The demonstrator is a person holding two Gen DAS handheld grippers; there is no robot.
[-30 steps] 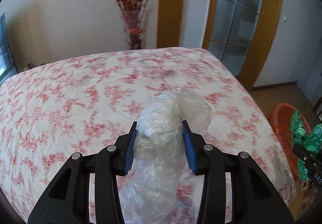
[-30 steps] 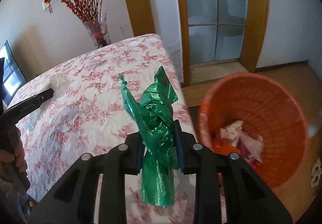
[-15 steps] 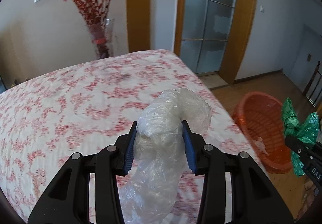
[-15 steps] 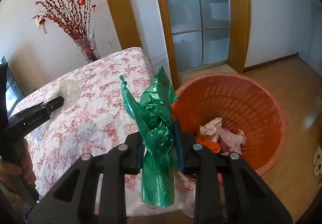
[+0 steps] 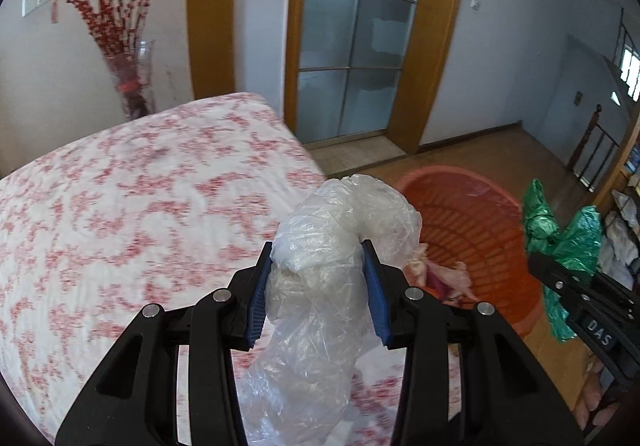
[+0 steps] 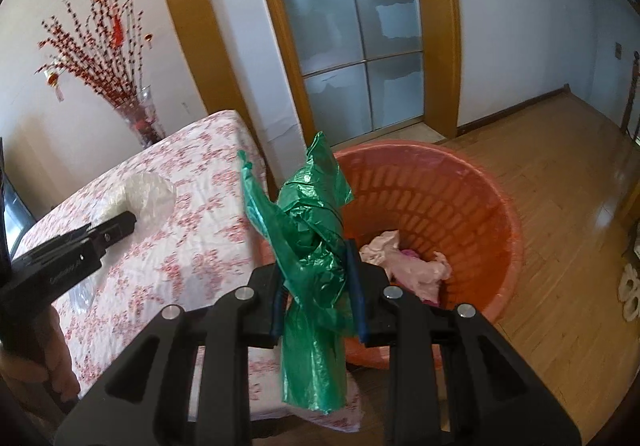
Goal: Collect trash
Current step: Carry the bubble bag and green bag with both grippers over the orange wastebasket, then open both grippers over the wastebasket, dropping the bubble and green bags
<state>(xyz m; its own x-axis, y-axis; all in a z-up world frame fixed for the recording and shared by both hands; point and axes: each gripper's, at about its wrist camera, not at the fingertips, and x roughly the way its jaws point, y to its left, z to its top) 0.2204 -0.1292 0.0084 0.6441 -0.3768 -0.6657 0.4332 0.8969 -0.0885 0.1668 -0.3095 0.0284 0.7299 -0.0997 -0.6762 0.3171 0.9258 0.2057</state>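
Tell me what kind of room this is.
Probably a bedroom in a home: a bed under a floral sheet, a wood-framed glass door, a vase of red branches and an orange basket on wooden flooring.

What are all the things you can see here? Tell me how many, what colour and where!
clear bag: one, see-through, crumpled between the left tongs.
green bag: one, green, pinched between the right tongs.
basket: one, orange, on the floor by the bed corner.
rubbish: a few pink and pale scraps, inside the basket.
bed: one, white cover with red flowers, on the left.
vase: one, glass, holding red twigs, behind the bed.
door: one, frosted glass panes in a yellow-brown frame, at the back.
floor: wood, light brown, on the right.
left tongs: one, black with blue pads, shut on the clear bag.
right tongs: one, black with blue pads, shut on the green bag.
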